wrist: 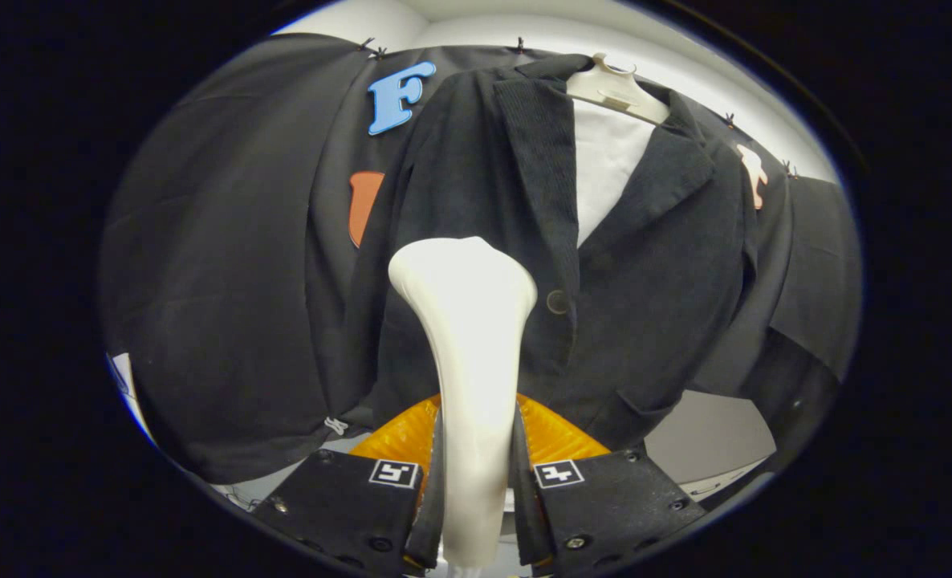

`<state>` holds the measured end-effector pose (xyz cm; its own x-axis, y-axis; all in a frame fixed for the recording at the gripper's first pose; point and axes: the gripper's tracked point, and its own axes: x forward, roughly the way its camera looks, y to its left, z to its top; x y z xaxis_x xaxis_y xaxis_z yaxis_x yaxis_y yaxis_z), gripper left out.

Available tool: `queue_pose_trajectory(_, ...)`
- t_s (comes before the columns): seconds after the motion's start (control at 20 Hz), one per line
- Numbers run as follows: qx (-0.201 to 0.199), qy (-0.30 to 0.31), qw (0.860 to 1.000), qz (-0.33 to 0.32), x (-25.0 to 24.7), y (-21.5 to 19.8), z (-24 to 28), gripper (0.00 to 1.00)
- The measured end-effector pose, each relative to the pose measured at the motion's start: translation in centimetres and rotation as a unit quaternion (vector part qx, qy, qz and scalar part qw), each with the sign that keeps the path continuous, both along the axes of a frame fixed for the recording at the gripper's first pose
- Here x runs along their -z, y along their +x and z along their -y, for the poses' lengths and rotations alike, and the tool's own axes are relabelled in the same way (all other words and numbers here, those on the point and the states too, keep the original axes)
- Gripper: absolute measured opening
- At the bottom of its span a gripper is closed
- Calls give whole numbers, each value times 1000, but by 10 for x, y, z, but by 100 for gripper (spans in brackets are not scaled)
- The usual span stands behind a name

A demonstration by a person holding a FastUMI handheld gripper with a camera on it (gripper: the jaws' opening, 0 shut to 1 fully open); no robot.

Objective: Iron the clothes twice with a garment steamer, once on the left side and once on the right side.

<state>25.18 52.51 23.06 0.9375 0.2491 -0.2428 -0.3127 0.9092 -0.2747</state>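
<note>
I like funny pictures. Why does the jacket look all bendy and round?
In the gripper view, the fisheye lens bows the dark jacket and cloth wall outward; the white steamer, held close between the shut jaws of the gripper, looks oversized and bright, while the jacket's folds stay dim.

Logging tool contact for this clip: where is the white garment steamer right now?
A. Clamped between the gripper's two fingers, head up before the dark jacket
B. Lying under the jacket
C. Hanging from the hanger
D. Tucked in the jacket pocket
A: the white garment steamer stands between the fingers of the gripper, both pressing its handle, its head before the dark jacket near the button.
</note>
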Motion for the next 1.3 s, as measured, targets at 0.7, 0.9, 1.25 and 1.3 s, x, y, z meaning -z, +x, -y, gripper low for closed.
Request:
queue_pose_trajectory(0.7,6,-14,998,-65,104,-21,18,39)
queue_pose_trajectory(0.9,11,-18,996,-92,139,-15,23,39)
queue_pose_trajectory(1.25,17,-27,991,-130,194,-17,37,39)
queue_pose_trajectory(1.3,17,-28,990,-135,200,-16,37,39)
